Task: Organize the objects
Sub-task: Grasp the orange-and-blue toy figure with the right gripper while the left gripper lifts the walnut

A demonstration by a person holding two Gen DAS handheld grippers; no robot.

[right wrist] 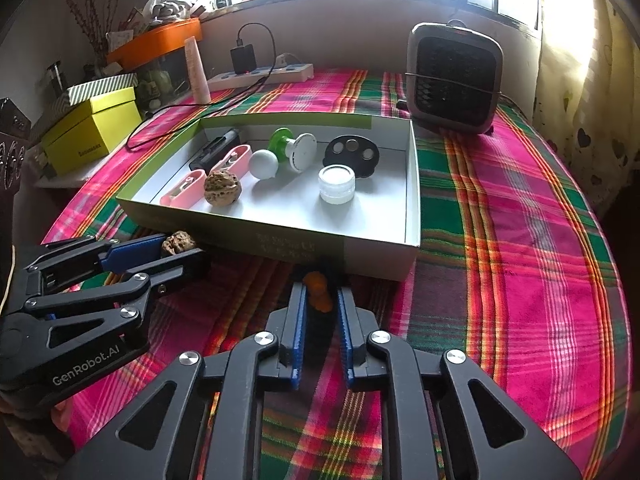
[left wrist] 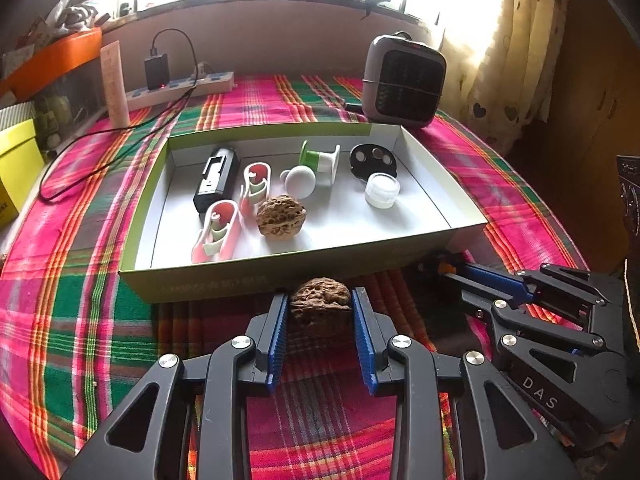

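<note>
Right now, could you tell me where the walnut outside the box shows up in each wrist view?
Left wrist: walnut at bottom centre, between the left gripper fingers.
Right wrist: walnut at the left edge, in that same gripper.
Shared landmark: the box wall just behind it.

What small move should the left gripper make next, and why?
Probably lift. The left gripper has its pads against both sides of a walnut on the cloth, just outside the box's near wall; the walnut must clear that wall to join the other walnut.
</note>
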